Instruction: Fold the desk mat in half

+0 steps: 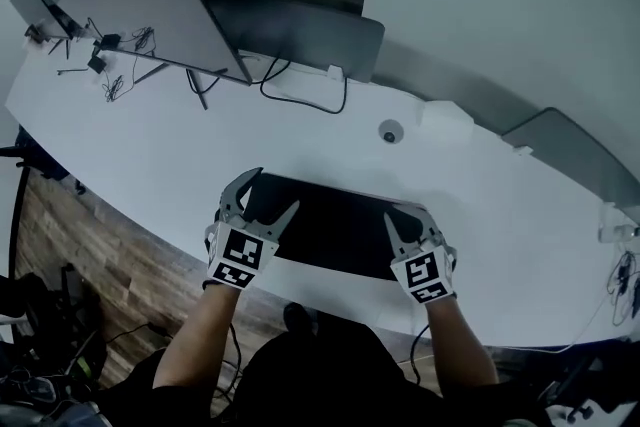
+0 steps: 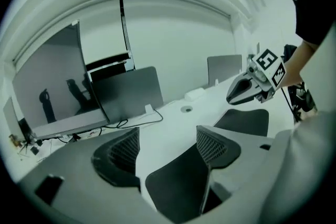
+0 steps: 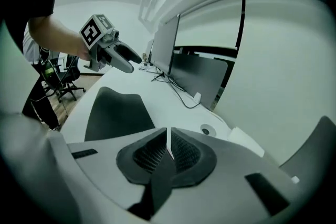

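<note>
The black desk mat [image 1: 330, 225] lies flat on the white desk [image 1: 150, 155], close to its near edge. My left gripper [image 1: 272, 193] hovers over the mat's left end, jaws wide open. In the left gripper view that gripper [image 2: 167, 136] has the mat's corner [image 2: 181, 183] lying between its fingers, and no pad presses on it. My right gripper [image 1: 405, 220] is at the mat's right end. In the right gripper view it [image 3: 168, 134] is shut on a dark strip of the mat [image 3: 157, 178], while the rest of the mat [image 3: 115, 113] lies flat beyond.
A large monitor [image 1: 160, 15] and a dark panel [image 1: 300, 30] stand at the back, with black cables [image 1: 300, 95] trailing in front. A round grommet [image 1: 390, 131] and a white box [image 1: 445, 120] sit behind the mat. A grey panel [image 1: 575, 150] is at the right.
</note>
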{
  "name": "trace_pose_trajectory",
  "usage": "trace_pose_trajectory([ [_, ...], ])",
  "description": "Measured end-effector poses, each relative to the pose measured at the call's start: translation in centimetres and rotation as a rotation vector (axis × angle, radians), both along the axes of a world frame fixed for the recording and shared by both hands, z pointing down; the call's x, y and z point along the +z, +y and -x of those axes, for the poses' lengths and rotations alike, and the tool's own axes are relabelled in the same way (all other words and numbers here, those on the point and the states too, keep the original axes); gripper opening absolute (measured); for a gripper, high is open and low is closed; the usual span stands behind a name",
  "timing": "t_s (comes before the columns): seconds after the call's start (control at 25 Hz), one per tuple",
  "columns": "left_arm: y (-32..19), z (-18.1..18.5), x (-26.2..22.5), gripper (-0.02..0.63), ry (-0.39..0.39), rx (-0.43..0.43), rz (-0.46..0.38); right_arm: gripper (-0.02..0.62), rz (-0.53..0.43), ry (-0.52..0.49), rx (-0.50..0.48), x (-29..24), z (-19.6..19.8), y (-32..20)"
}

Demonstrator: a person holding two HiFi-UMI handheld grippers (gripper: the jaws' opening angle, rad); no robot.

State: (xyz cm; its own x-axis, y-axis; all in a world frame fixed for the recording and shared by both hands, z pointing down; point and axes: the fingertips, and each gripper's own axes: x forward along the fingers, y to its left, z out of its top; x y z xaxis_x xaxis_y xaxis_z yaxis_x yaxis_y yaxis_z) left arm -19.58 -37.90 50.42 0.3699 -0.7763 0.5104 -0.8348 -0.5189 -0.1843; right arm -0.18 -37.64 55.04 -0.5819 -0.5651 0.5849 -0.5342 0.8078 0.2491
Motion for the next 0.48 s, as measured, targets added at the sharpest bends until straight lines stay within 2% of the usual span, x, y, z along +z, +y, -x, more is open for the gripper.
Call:
trace_pose_trajectory([
  [0.2,5.3,0.0,-4.0,0.325,0.129,0.015,-0.031,0.014,-0.027,-0.020,-0.001,-3.2,2.3,5.0],
  [0.4,11.5,1.0,-6.9,0.275,0.183,0.051,-0.073,0.003,-0.044,-0.009,0.039,-5.7,3.5,10.3],
  [0.48,13.8,1.6,-7.8,0.235,0.211,0.052,-0.090,0.002,-0.063,-0.001,0.050,-6.8,3.8,12.4],
])
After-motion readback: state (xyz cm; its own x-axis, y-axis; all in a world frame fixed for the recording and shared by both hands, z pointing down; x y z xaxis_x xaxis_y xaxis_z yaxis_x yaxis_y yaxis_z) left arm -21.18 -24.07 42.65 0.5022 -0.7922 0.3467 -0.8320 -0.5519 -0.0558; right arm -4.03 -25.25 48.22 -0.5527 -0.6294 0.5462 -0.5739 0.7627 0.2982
